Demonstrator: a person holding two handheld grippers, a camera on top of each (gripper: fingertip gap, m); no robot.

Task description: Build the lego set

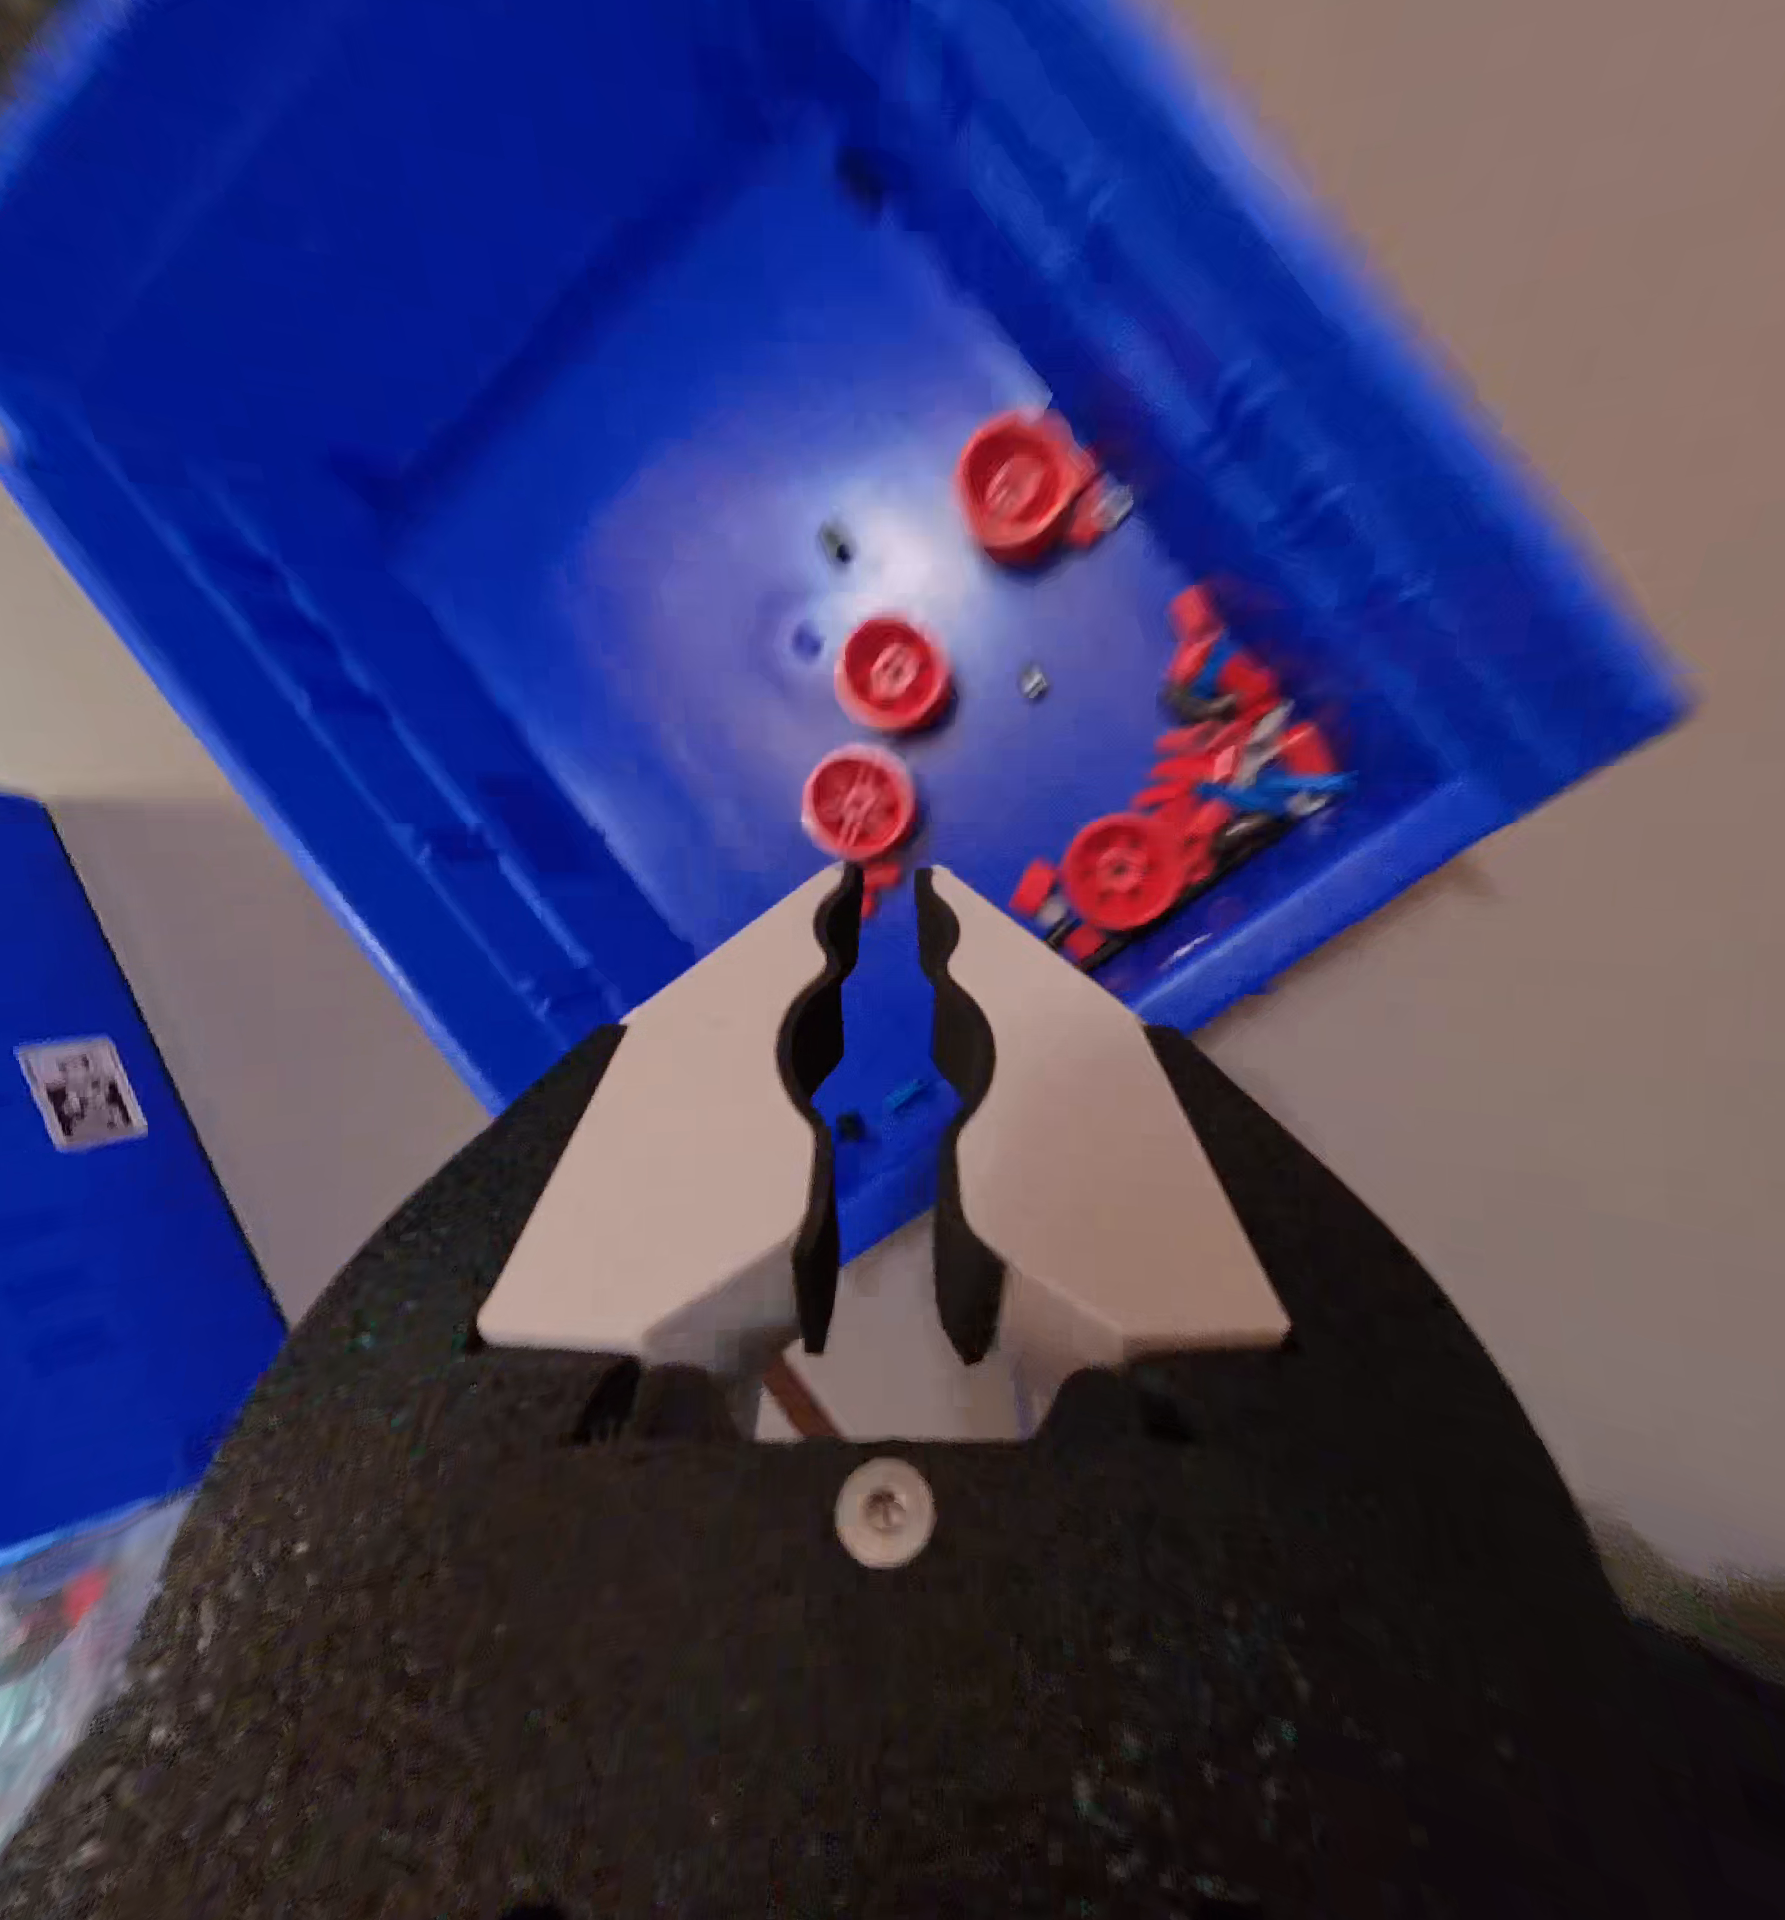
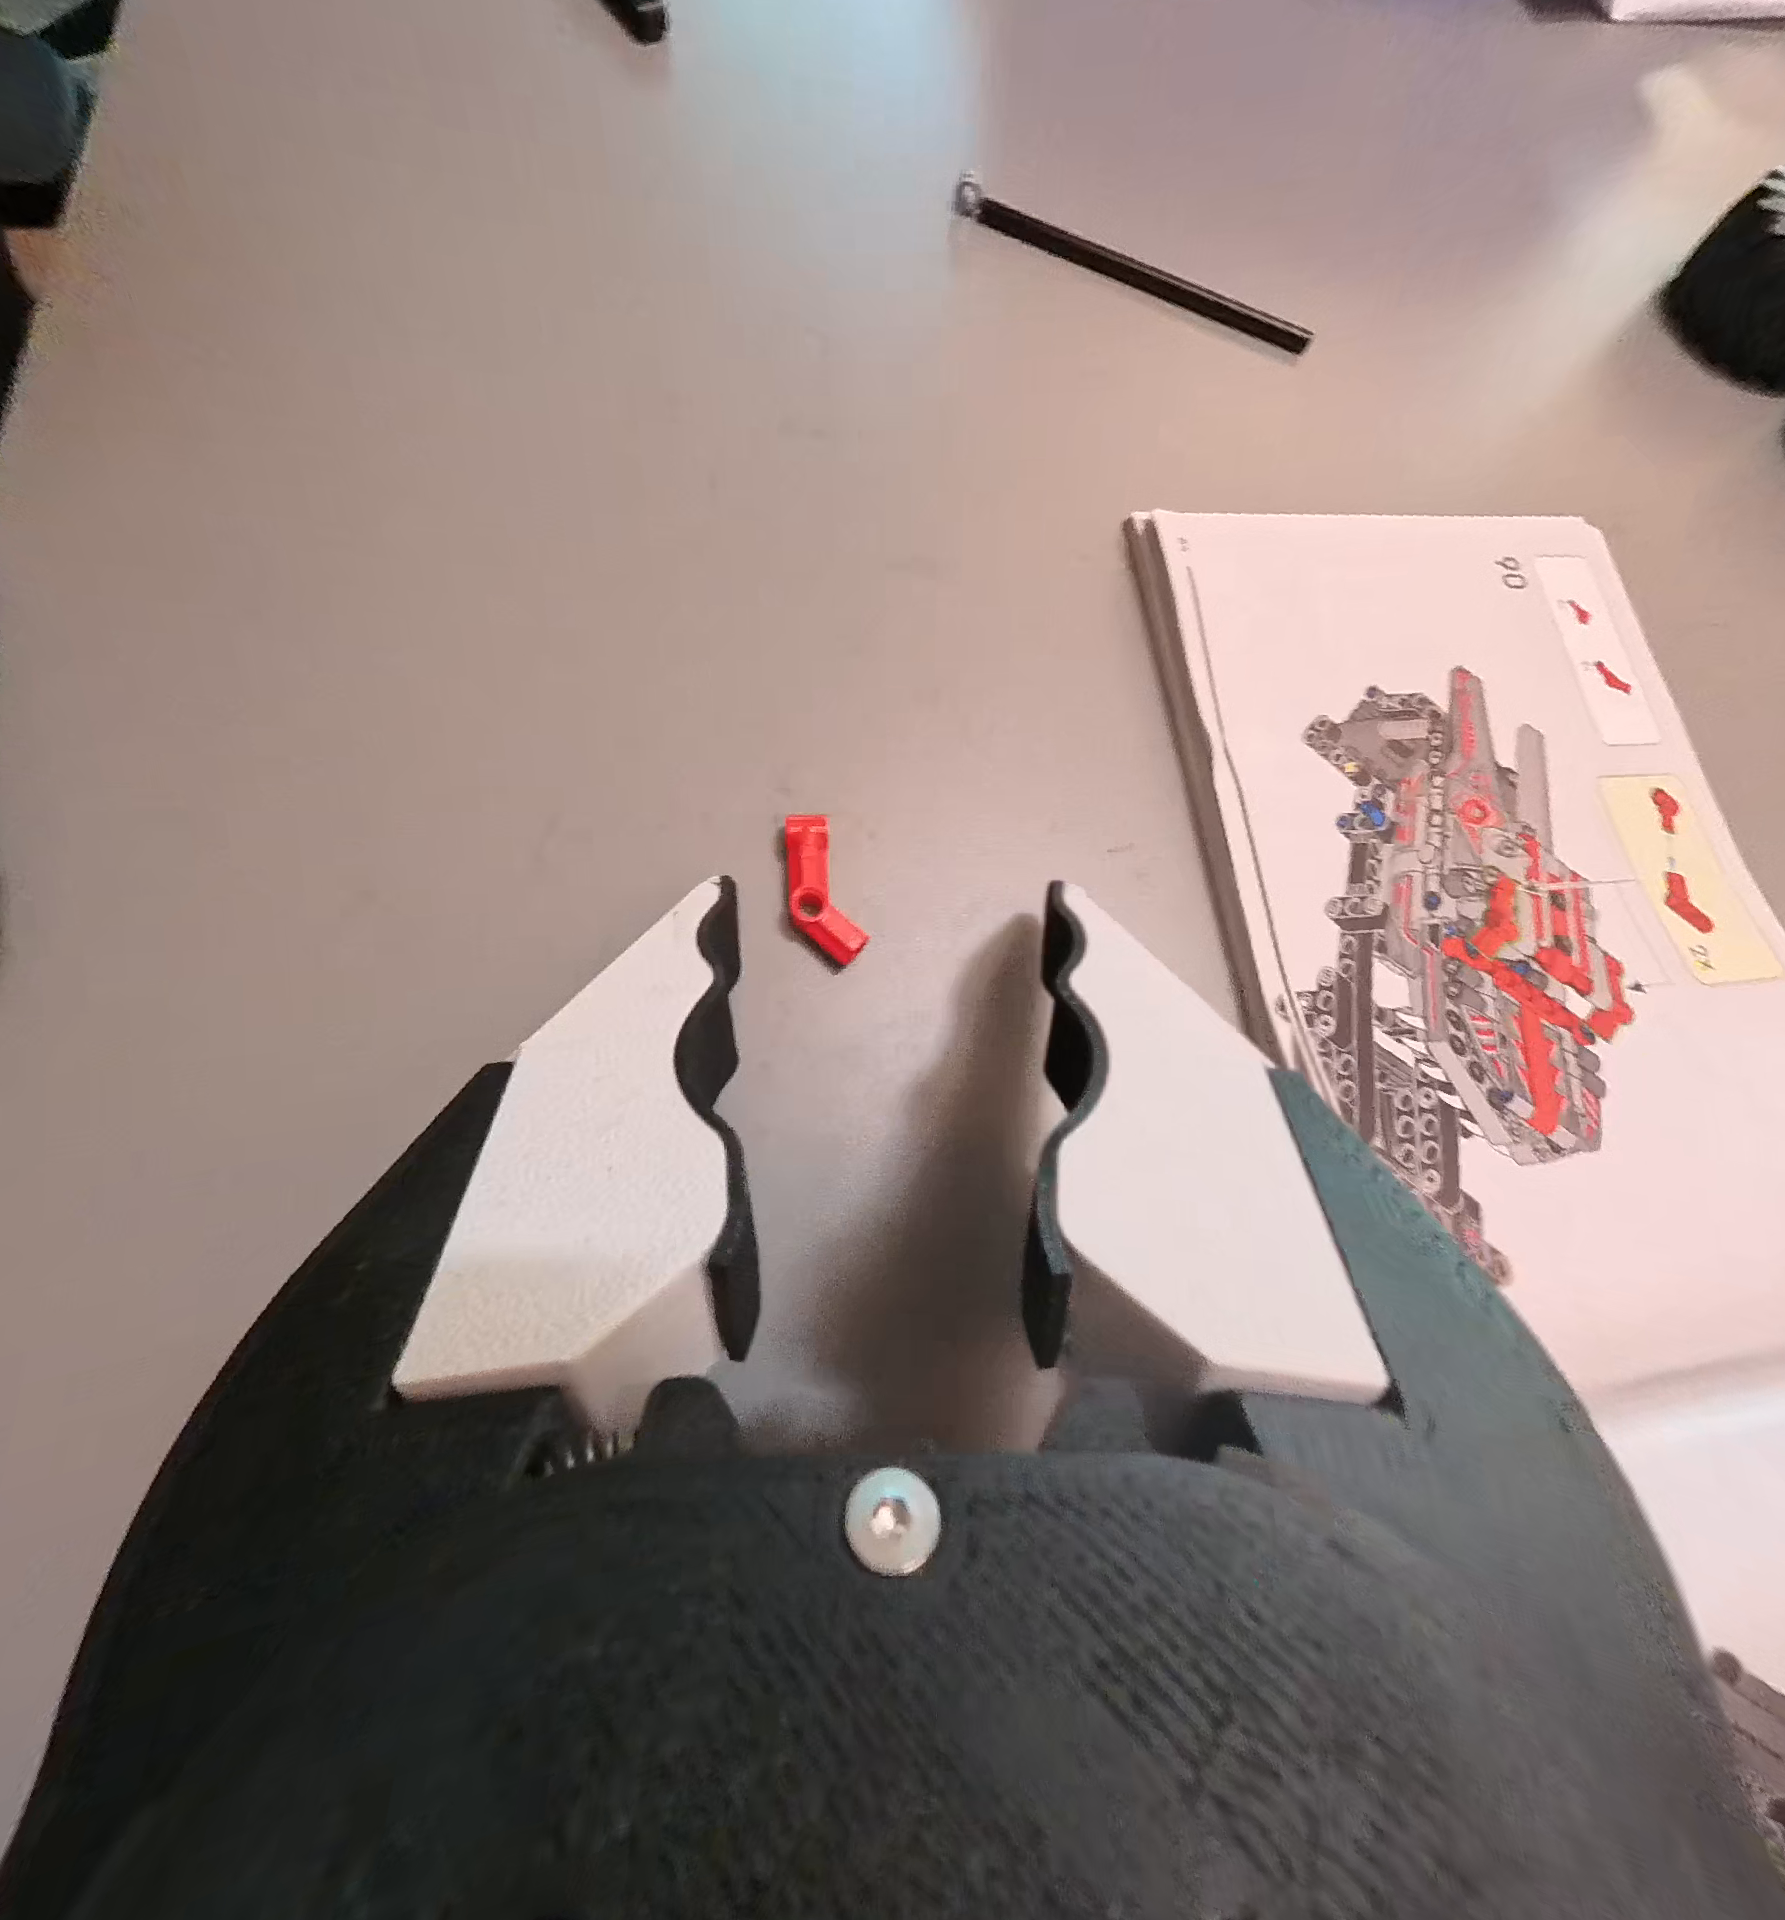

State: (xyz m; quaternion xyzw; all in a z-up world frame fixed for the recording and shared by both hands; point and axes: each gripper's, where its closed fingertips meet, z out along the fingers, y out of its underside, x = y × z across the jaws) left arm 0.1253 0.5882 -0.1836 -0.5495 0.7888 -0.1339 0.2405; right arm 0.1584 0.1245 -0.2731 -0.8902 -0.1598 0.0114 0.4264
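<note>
On the grey table (image 2: 452, 520), beside the open instruction booklet (image 2: 1439, 883), the right gripper (image 2: 888, 894) stands wide open and empty, so I think it should go a little forward and left, then close slowly on the small red angled connector (image 2: 817, 894), which lies flat just ahead of the tips, nearer the left finger. The left gripper (image 1: 883, 883) hangs over the blue bin (image 1: 555, 416) of red wheels (image 1: 893, 673), its fingers narrow with a slim gap; whether the red bit at its tip is held, I cannot tell.

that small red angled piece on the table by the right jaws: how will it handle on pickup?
The red angled connector looks rigid plastic and probably very light. It lies flat, so it should slide rather than roll if nudged. Being thin and bent, it may pivot between the right gripper jaws, now open.
</note>
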